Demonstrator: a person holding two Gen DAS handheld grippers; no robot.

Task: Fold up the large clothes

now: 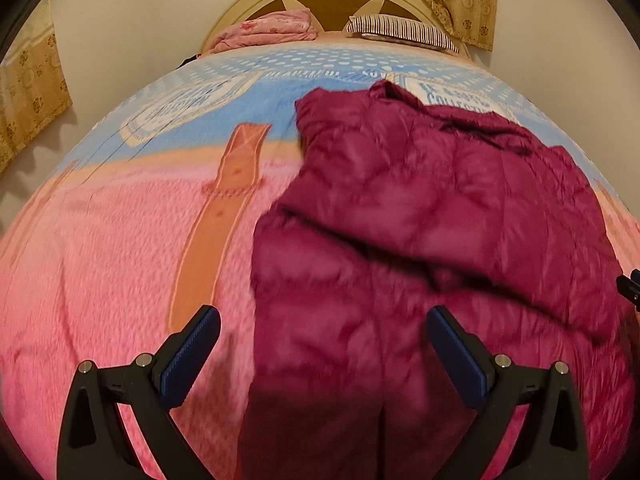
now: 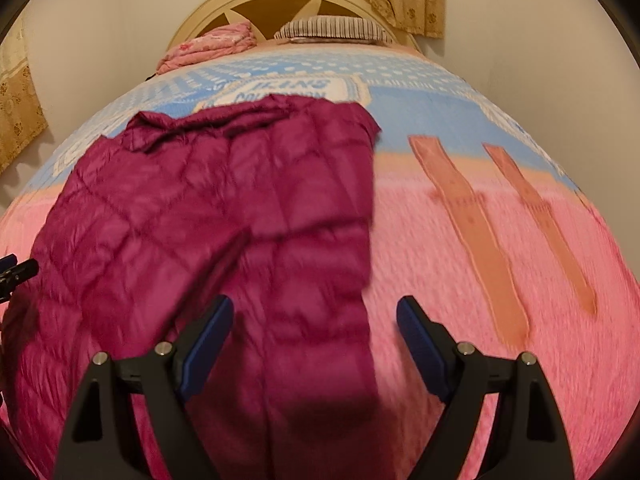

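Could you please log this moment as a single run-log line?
task: fold large clothes | left gripper: open, over jacket's left edge | right gripper: open, over its right edge | jacket: partly folded on bed

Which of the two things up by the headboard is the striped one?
The pillow, on the right by the curtain. It has fine dark and pale stripes and lies flat. The other, to its left, is a bundle of pink floral bedding, crumpled and unstriped.

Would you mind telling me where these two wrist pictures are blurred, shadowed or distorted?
Left wrist view: the jacket and pink blanket are smeared by motion, the left gripper stays sharp, and fisheye bulges the bed. Right wrist view: same smear, with a dark shadow on the jacket near the right gripper; the headboard is crisper.
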